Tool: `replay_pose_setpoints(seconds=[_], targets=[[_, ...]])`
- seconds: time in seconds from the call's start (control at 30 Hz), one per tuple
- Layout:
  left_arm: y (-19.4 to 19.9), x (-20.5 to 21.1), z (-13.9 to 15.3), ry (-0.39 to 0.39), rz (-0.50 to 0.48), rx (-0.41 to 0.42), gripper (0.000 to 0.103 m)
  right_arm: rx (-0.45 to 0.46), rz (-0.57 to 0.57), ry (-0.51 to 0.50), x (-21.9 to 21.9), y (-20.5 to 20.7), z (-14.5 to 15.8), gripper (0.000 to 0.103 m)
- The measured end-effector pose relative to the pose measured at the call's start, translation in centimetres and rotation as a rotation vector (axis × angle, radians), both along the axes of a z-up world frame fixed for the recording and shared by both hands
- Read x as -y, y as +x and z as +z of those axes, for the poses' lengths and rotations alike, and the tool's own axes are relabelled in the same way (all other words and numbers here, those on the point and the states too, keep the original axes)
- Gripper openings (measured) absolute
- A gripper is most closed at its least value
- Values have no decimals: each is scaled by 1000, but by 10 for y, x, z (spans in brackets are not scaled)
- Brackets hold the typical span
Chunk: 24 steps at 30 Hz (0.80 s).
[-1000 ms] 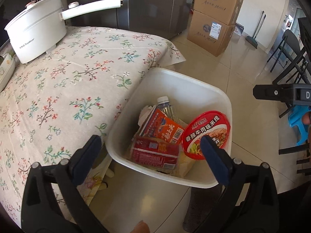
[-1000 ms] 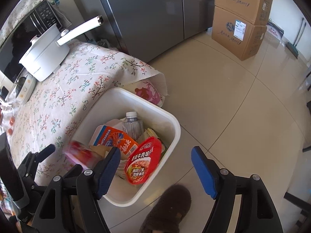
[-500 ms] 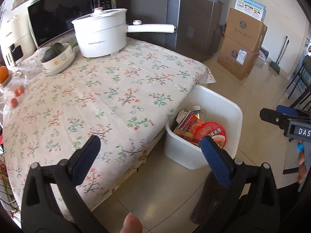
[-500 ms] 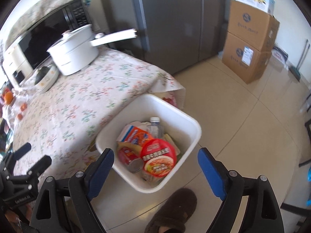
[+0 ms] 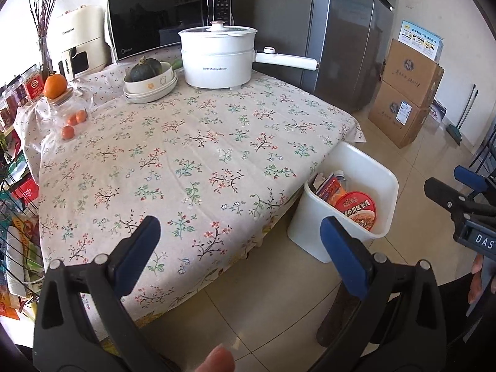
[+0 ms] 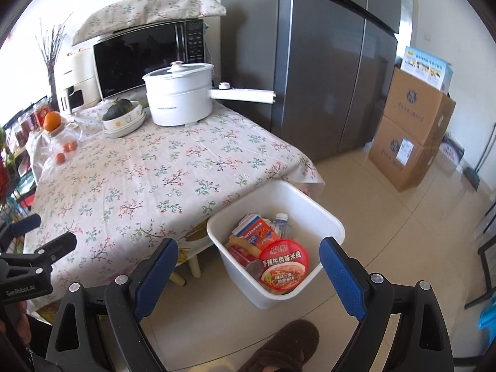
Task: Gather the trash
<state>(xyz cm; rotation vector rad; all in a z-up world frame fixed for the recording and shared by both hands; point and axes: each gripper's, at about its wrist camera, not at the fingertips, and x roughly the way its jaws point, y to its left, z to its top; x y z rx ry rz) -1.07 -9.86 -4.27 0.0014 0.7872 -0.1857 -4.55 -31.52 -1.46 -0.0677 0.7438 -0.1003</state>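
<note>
A white bin (image 6: 310,204) stands on the floor at the table's corner, holding a red noodle bowl (image 6: 283,263), an orange carton (image 6: 257,235), a clear bottle (image 6: 280,220) and a red pack (image 6: 240,252). My right gripper (image 6: 248,248) hovers above and short of the bin. Its jaws are opening and nothing is between them. My left gripper (image 5: 238,229) is open and empty, over the table's front corner with the bin (image 5: 384,186) to its right. The noodle bowl (image 5: 356,210) shows there too.
The floral tablecloth (image 5: 201,161) carries a white pot (image 5: 217,59) with a long handle, a bowl with a squash (image 5: 148,80) and small oranges (image 5: 73,124). A microwave and a fridge (image 6: 325,77) stand behind, cardboard boxes (image 6: 409,136) at right. A slippered foot (image 6: 279,347) is near the bin.
Both grippers drew back and rose from the bin, so the whole table now shows. A red pack left the right gripper and landed in the bin. The right jaws widened.
</note>
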Motion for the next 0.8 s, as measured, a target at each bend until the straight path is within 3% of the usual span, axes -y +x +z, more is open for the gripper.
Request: replay_pose_setpoints(seconds=[0.2, 0.8], targets=[[-3, -4, -3, 0, 20, 19, 102, -35, -3, 7, -5, 8, -12, 94], [-7, -4, 3, -28, 33, 49, 102, -11, 10, -7, -14, 6, -10, 94]])
